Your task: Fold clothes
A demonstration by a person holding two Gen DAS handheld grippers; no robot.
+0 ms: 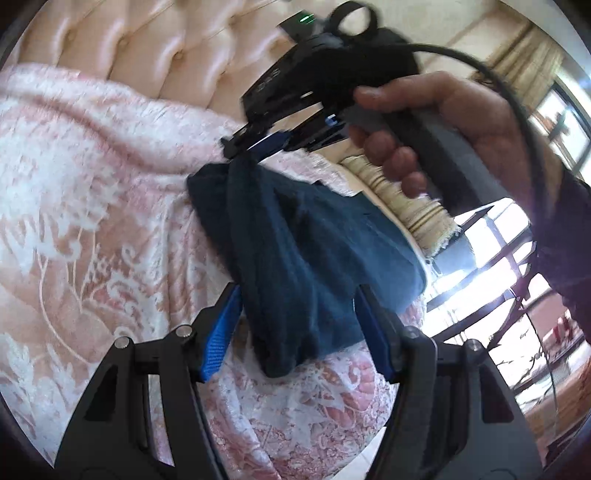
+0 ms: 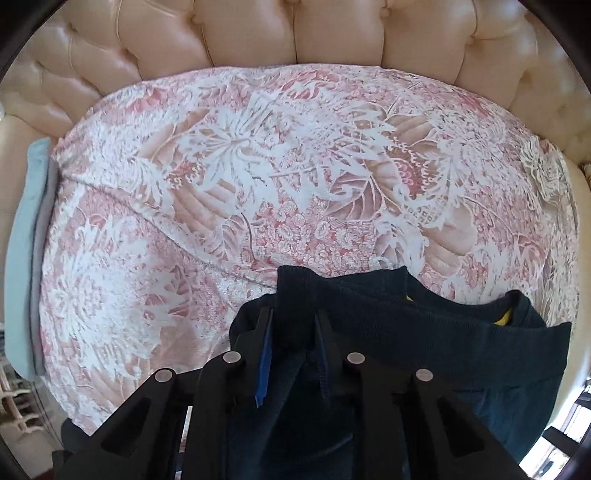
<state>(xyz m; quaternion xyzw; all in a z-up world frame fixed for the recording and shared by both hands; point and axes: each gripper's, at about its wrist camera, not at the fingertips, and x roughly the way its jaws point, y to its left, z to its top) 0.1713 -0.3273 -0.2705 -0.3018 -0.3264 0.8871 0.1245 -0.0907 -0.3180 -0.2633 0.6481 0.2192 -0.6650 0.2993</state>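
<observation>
Navy knit garment (image 2: 369,332) lies on the pink brocade bedspread (image 2: 258,184), its edge clamped in the right tongs (image 2: 295,325). Only the left-wrist view shows the left tongs (image 1: 295,325) apart around the garment's folds; tufted headboard (image 2: 258,33) behind.

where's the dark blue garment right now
The dark blue garment lies on the pink floral bedspread, between the left gripper's open jaws in the left wrist view, with the right gripper pinching its edge below the tufted headboard.
</observation>
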